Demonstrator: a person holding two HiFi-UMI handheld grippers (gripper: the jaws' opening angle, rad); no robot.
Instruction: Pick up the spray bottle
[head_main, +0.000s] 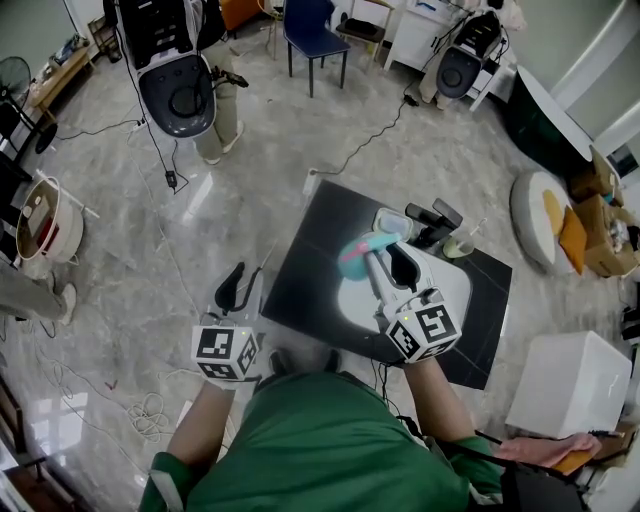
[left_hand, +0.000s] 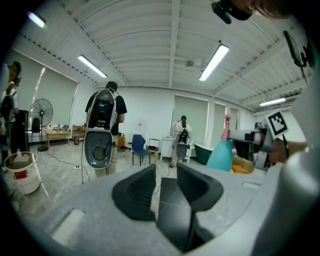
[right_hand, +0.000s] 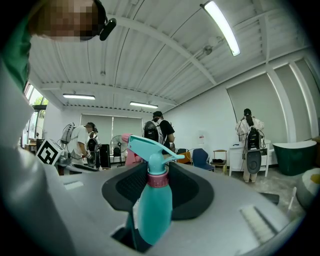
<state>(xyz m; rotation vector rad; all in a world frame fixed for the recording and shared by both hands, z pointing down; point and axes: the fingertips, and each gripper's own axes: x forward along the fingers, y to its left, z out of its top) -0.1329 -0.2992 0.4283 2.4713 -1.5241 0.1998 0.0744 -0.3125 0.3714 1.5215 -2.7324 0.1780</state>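
Note:
The teal spray bottle with a pink collar and teal trigger head stands upright between the black pads of my right gripper, which is shut on it. From the head view, the bottle hangs over the white mat on the black table, at the tip of the right gripper. My left gripper is held off the table's left edge, over the floor. Its jaws stand slightly apart with nothing between them. The bottle shows to its right.
Beyond the bottle on the table are a pale container, a black device and a cup with a straw. A white box stands at the right. Cables, a bucket, a blue chair and people are around.

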